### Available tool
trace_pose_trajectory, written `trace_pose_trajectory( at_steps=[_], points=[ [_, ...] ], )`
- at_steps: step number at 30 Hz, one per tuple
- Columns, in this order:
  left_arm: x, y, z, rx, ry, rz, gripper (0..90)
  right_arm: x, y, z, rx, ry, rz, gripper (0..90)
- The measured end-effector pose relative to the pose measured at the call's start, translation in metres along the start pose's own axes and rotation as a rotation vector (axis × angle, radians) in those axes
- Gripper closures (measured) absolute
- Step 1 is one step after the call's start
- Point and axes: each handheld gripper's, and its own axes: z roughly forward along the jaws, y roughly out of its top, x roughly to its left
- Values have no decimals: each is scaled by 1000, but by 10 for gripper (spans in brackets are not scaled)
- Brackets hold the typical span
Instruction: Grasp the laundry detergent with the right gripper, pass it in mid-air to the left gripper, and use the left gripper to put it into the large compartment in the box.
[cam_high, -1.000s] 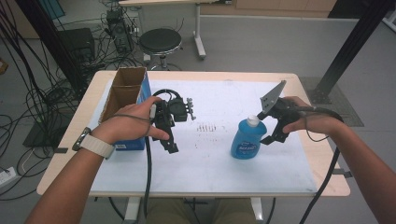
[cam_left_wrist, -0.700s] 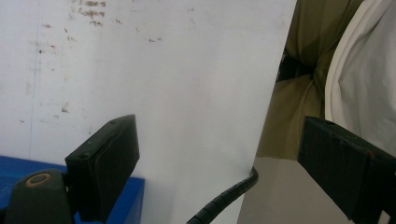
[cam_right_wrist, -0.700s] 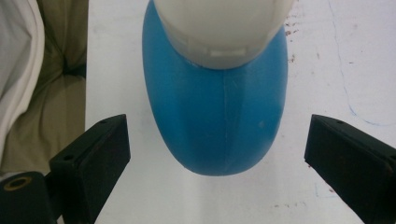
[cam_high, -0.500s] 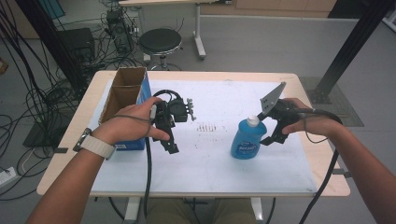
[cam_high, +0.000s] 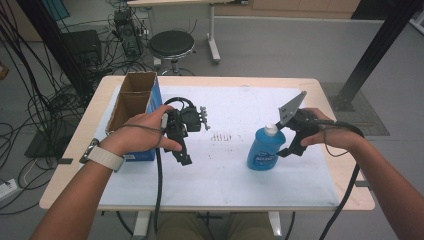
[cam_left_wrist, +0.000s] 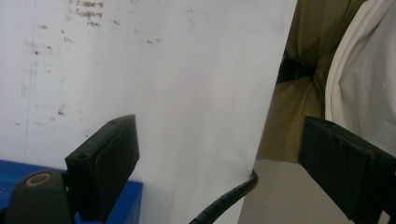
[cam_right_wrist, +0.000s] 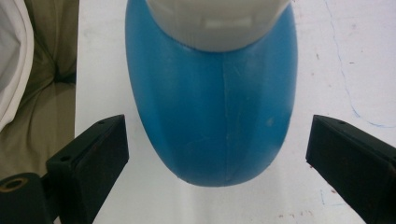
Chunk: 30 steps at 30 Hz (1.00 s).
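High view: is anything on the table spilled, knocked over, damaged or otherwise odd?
Nothing stands out. The blue bottle stands upright with its white cap on, and no liquid shows around it. The cardboard box sits open at the table's left. The white sheet bears small reddish marks, which look like old stains.

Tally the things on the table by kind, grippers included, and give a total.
Blue bottle with white cap: 1
Open cardboard box with blue side: 1
White mat over the table top: 1
Hand-held grippers: 2, the left gripper and the right gripper
Total: 5
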Motion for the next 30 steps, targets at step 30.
trace_pose_trajectory(
  at_steps=[30],
  points=[
    [1,0,5,-2,-9,-10,131,1,-15,20,-121,17,14,87]
  ],
)
